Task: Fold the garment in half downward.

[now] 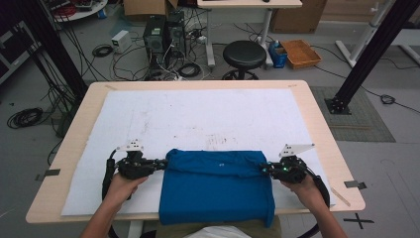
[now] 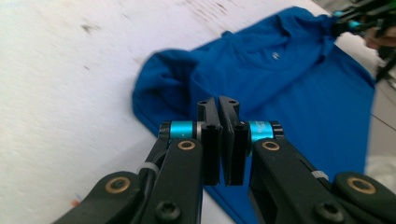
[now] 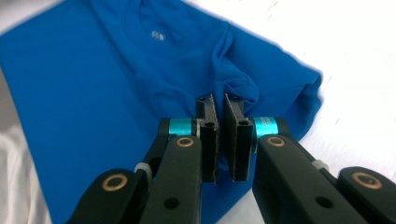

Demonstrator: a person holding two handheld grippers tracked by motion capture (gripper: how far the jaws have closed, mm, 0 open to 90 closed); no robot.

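From the high view, a blue shirt (image 1: 216, 186) lies on the white sheet (image 1: 198, 119) that covers the table (image 1: 317, 106), at the sheet's near edge, with its lower part hanging over toward the person. The left gripper (image 1: 161, 163) sits at the shirt's left upper corner and the right gripper (image 1: 265, 168) at its right upper corner, each held in a hand. Taking both corners at once looks like a way to keep the cloth level and taut, probably for a fold or a drag across the sheet.

In the left gripper view, the left gripper (image 2: 218, 103) has its jaws drawn almost together, with only a thin slit between them. The shirt's bunched corner lies right behind the tips, but whether any cloth is caught in the slit I cannot tell. The right gripper (image 2: 337, 25) shows at the shirt's far corner.

In the right gripper view, the right gripper (image 3: 218, 103) has its jaws nearly together too, with blue fabric visible in the narrow gap and a gathered ridge of shirt (image 3: 93, 84) running up from the tips, so it appears to be pinching that corner. The collar and its small label lie beyond, toward the middle of the shirt.
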